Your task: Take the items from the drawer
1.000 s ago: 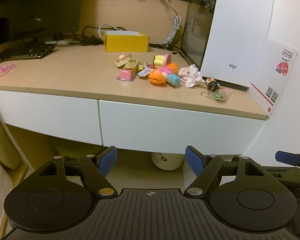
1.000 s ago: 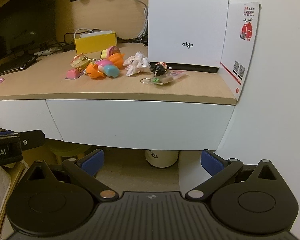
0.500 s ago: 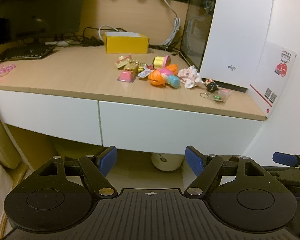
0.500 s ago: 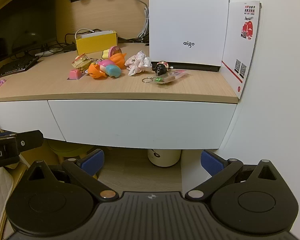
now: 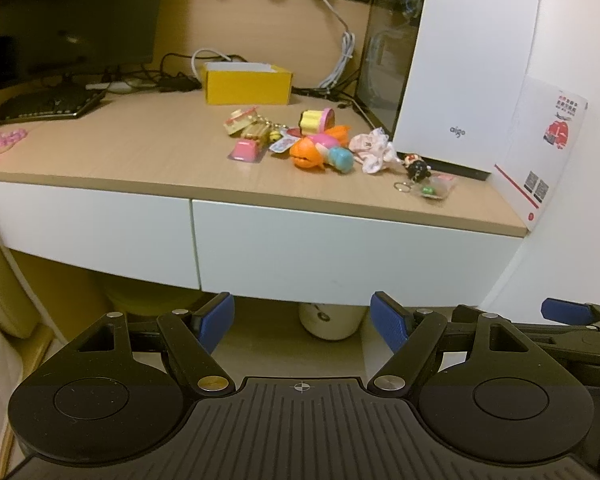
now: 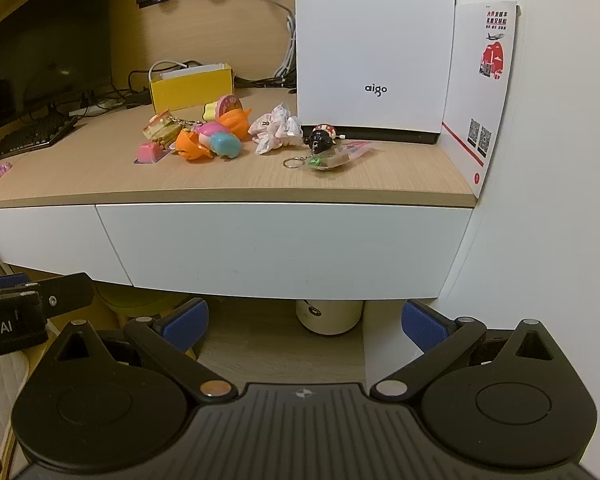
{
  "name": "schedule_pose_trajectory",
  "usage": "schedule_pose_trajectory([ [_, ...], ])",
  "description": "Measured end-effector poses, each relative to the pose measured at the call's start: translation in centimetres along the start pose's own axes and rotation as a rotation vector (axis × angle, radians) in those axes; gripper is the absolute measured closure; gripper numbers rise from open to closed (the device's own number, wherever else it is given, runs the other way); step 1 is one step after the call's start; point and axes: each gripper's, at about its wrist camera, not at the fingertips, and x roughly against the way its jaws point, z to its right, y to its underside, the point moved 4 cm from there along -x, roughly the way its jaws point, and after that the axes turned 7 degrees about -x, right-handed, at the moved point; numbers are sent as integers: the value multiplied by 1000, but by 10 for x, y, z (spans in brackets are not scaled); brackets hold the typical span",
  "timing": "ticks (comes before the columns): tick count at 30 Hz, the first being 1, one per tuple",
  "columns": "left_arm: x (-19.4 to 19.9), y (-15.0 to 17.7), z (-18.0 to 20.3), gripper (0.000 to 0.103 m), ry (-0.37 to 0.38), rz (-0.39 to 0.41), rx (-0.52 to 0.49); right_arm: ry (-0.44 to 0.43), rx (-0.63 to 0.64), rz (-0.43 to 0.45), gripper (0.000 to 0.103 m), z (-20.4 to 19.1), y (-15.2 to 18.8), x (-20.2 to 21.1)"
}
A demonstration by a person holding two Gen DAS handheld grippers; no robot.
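The white drawer front [image 5: 352, 256] [image 6: 284, 248] under the wooden desktop is closed. A cluster of small toys lies on the desk above it: an orange fish toy [image 5: 312, 154] [image 6: 192, 146], a pink block [image 5: 246, 150] [image 6: 150, 153], a white crumpled packet [image 5: 370, 150] [image 6: 276, 130] and a black figure keychain [image 5: 417, 168] [image 6: 322, 140]. My left gripper [image 5: 302, 318] is open and empty, below and in front of the drawer. My right gripper [image 6: 304, 322] is also open and empty, at the same low height. The right gripper's blue tip [image 5: 564, 311] shows at the left wrist view's right edge.
A white computer case [image 5: 468, 64] [image 6: 374, 48] stands at the desk's back right, beside a leaflet [image 6: 482, 88] on the wall. A yellow box [image 5: 246, 86], a monitor [image 5: 72, 20] and a keyboard [image 5: 40, 108] sit further back. A second closed drawer [image 5: 88, 220] lies left. A round cream canister [image 6: 328, 316] stands under the desk.
Both grippers have drawn back slightly from the desk, so the desk and drawer look a little smaller. Both stay open and empty.
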Motion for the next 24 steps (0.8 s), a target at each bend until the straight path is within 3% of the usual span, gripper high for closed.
schedule_pose_trajectory([
  [24,-9,8,-5,22,-21,-36,-13,-16,-5,9,0,-4,-1,6],
])
